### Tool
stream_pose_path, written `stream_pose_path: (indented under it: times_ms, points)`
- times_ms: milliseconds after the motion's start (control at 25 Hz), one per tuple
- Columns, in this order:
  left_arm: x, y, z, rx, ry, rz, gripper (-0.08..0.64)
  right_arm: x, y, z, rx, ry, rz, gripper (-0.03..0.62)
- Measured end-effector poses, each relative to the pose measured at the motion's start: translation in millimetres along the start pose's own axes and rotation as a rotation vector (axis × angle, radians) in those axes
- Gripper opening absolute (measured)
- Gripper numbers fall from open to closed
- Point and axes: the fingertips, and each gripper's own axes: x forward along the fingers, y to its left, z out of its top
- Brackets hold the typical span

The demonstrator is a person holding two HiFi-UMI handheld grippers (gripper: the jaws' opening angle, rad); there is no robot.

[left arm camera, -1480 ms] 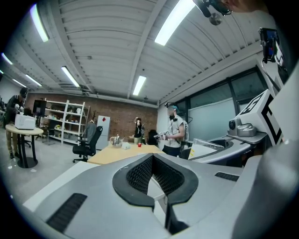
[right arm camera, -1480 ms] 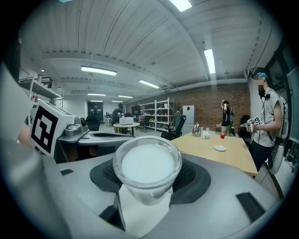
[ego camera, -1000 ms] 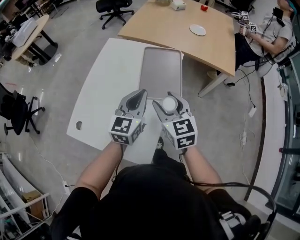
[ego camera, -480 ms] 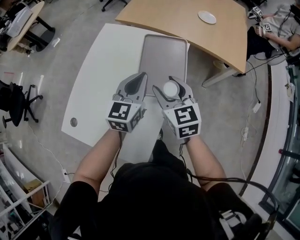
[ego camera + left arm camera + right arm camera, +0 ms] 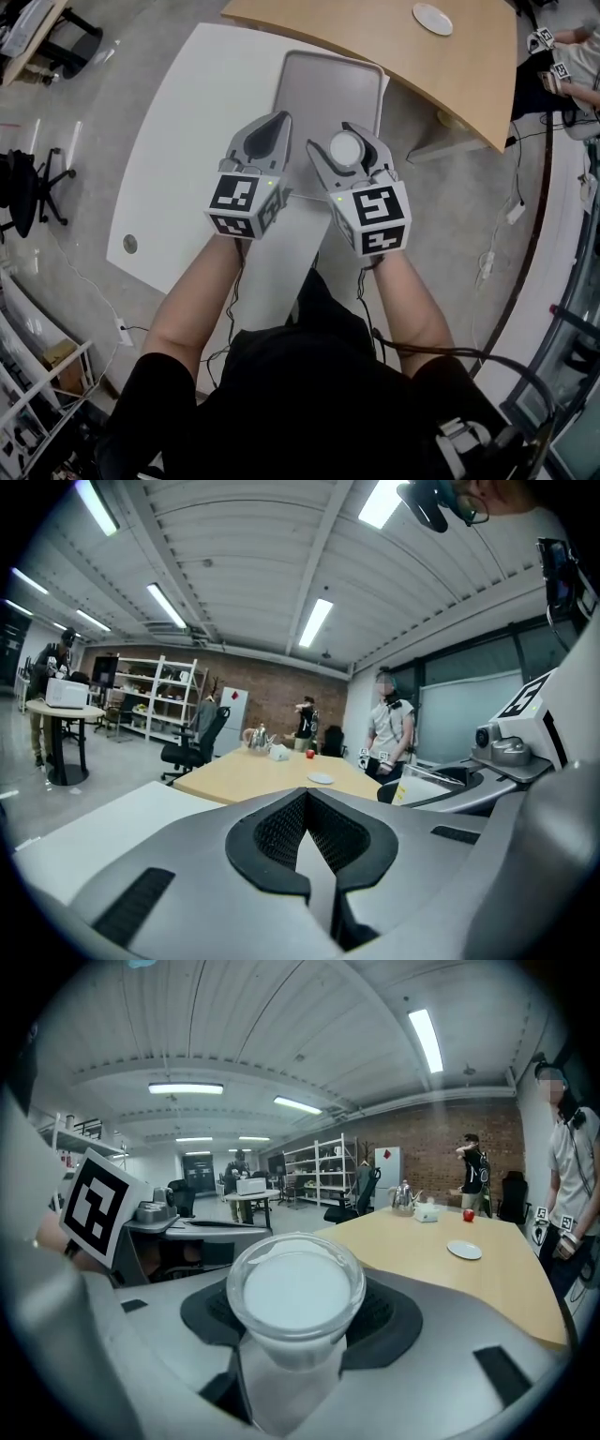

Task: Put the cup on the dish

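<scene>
A clear cup (image 5: 345,149) with a white inside sits upright between the jaws of my right gripper (image 5: 348,153), which is shut on it; in the right gripper view the cup (image 5: 294,1303) fills the middle. My left gripper (image 5: 273,136) is beside it, shut with nothing held, its jaws meeting in the left gripper view (image 5: 307,829). Both hover over the near end of a grey tray (image 5: 330,78) on the white table (image 5: 187,150). A small white dish (image 5: 432,18) lies far off on the wooden table (image 5: 375,28); the same dish (image 5: 464,1251) shows in the right gripper view and the dish (image 5: 321,779) in the left gripper view.
A gap of floor separates the white table from the wooden table. On the far end of the wooden table stand a kettle (image 5: 404,1196), a white box (image 5: 427,1213) and a red object (image 5: 468,1215). A person (image 5: 572,56) with grippers is at its right side. Office chairs (image 5: 28,192) stand left.
Both grippers and the cup have moved a little forward over the tray's near end. The view has shifted, so the wooden table and dish sit higher and further right.
</scene>
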Motion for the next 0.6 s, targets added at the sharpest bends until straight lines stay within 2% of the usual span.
stream_pose_path:
  times_ms: [280, 600]
  points:
    - [44.7, 9.1, -16.8, -0.009, 0.023, 0.014, 0.0, 36.8, -33.1, -10.7, -0.004, 0.016, 0.011, 0.258]
    - [71.0, 16.2, -34.4, -0.015, 0.055, 0.037, 0.0, 68.3, -56.1, -25.4, 0.003, 0.034, 0.022, 0.258]
